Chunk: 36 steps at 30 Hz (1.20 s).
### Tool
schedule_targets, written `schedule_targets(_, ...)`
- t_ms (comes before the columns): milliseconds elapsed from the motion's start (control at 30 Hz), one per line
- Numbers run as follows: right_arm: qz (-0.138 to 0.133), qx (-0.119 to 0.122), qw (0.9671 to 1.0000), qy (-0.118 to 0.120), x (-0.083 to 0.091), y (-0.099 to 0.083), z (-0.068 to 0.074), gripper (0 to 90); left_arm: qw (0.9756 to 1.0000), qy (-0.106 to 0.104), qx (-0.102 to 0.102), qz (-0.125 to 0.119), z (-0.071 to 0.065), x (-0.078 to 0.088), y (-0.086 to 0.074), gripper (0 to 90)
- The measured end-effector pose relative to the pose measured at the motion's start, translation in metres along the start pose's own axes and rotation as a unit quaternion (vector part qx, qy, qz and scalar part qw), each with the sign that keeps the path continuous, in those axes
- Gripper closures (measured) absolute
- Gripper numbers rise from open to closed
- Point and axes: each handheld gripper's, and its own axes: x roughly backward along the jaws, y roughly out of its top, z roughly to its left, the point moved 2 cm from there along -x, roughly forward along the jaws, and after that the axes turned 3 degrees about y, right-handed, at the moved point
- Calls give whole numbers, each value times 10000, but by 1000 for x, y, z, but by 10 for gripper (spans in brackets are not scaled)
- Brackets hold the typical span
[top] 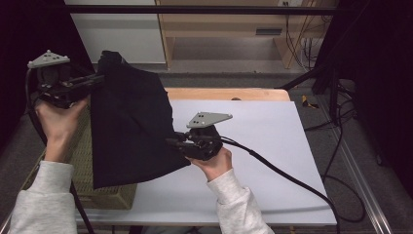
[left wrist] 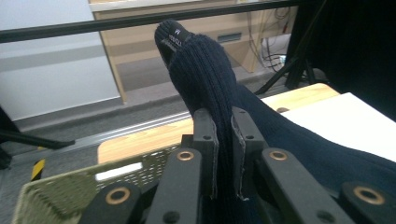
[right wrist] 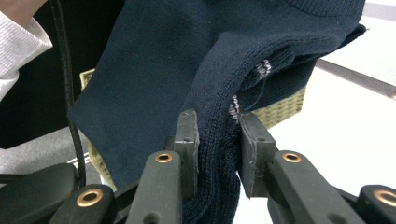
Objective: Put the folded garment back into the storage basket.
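While both hands are raised over the left part of the table point(top: 272, 146), a dark navy knitted garment point(top: 129, 122) hangs stretched between the two grippers. The left gripper point(top: 97, 79) sits high, above the table's left edge, and its jaws are pressed together on a ribbed edge of the garment; in the left gripper view that ribbing point(left wrist: 205, 79) rises straight up out of the closed jaws, with a small label at its tip. The right gripper point(top: 171, 142) is lower and nearer the table's middle, its jaws clamped on a thick fold of knit point(right wrist: 217, 135) beside a seam with pale stitching.

So the garment's held edge runs as a slanted line, from upper left down to lower right, and the rest of the cloth drapes below it, over a woven olive basket point(top: 97, 195) standing at the front-left corner. The lower hem looks to hang just in front of the basket's rim, though the dark cloth makes it hard to tell whether it touches.

The white sheet covering the table lies open to the right of the right gripper, which is the nearer of the two to it. Laying the garment flat would likely mean swinging the high left end across and down until the held edge sits level over that bare surface.
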Motion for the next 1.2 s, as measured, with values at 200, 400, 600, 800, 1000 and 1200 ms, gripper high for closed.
schedule_targets(200,12,6,10000,69,-18,4,7,725,9999,146,36,52,16,5,-4,827)
schedule_targets(400,48,39,9999,147,-35,8,13,725,9996,255,7,88,30,10,-8,827)
schedule_targets(600,63,47,9997,225,-50,11,18,725,9993,354,28,145,45,15,-13,827)
schedule_targets(800,99,88,9995,275,-66,14,26,724,9988,454,82,183,59,18,-18,827)
schedule_targets(1000,129,114,9994,310,-82,14,30,723,9983,528,160,181,72,20,-21,827)
schedule_targets(1200,155,116,9992,341,-99,17,36,723,9975,641,203,233,85,20,-26,827)
